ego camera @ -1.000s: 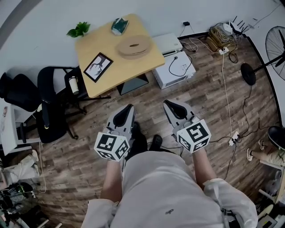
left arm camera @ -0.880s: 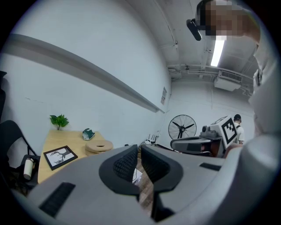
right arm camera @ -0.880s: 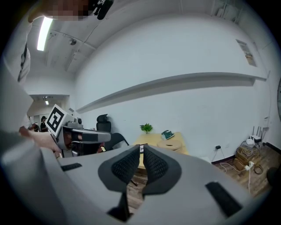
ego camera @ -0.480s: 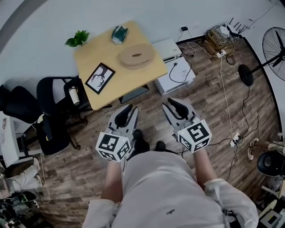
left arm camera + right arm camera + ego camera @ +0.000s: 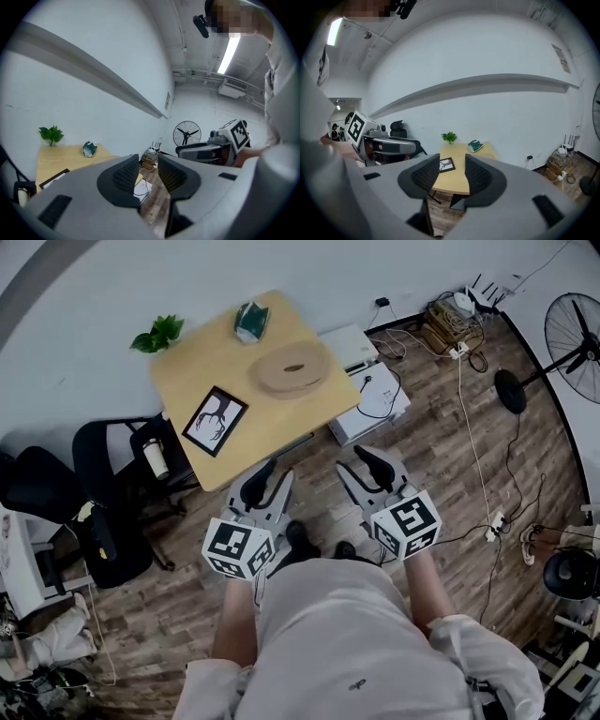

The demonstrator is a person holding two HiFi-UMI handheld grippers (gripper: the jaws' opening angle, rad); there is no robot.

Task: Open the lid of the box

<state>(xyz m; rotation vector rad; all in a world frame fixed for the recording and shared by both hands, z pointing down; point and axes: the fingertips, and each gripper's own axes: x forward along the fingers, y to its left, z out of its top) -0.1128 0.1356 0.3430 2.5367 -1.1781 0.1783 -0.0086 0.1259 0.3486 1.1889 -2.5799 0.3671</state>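
Observation:
The box is a round, flat wooden box point(image 5: 292, 368) with its lid on, lying on the light wooden table point(image 5: 202, 381) ahead of me. Both grippers hang over the floor short of the table's near edge, touching nothing. My left gripper point(image 5: 270, 476) has its jaws opening, with only air between the ribbed pads point(image 5: 123, 176). My right gripper point(image 5: 359, 463) is also opening, and nothing lies between its pads point(image 5: 478, 176). In the right gripper view the table point(image 5: 461, 180) shows between the jaws, and the box is hidden there.
On the table lie a framed picture point(image 5: 215, 420), a green packet point(image 5: 249, 320) and a small plant point(image 5: 155, 334). White boxes point(image 5: 370, 395) sit on the floor beside it. Black chairs point(image 5: 103, 474) stand at the left, and a fan point(image 5: 572, 334) and cables point(image 5: 469, 381) at the right.
Both grippers' jaws have spread from shut to apart. The table has drawn a little nearer in the head view as I moved toward it.

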